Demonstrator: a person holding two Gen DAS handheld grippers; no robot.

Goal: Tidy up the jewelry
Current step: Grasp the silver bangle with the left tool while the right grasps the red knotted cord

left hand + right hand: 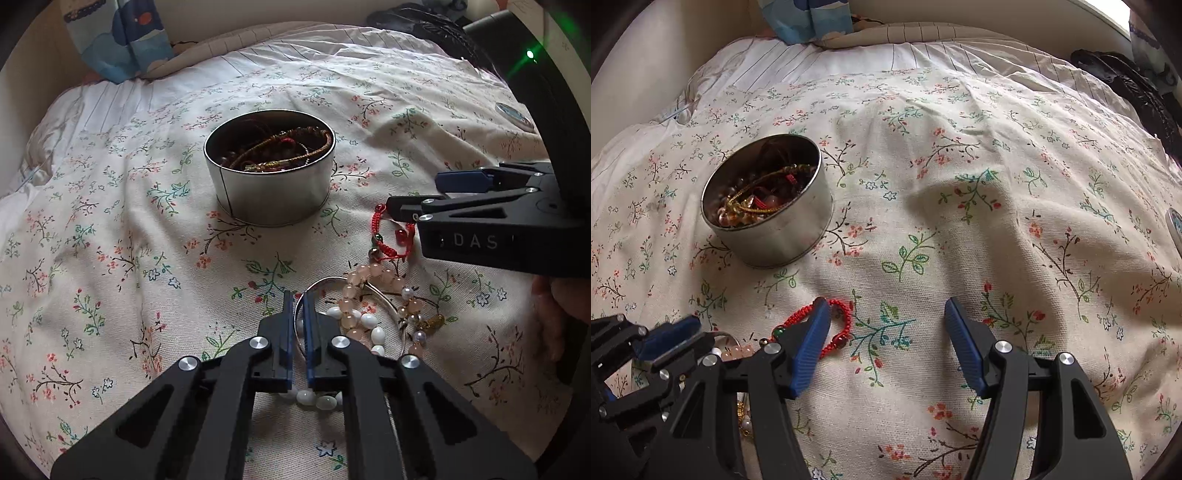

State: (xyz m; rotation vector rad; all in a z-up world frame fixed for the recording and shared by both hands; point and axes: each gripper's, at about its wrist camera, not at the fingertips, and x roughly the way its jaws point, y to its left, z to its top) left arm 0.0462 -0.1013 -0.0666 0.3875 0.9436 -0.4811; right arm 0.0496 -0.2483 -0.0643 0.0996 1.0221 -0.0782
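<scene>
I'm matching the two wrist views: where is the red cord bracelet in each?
Left wrist: red cord bracelet right of centre, under the right gripper.
Right wrist: lower left, around that gripper's left finger.
Shared landmark: round tin.

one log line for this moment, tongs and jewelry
left tongs: shut on bangle | right tongs: open, empty, by red cord | tin: part filled | bed: bead strands loose
</scene>
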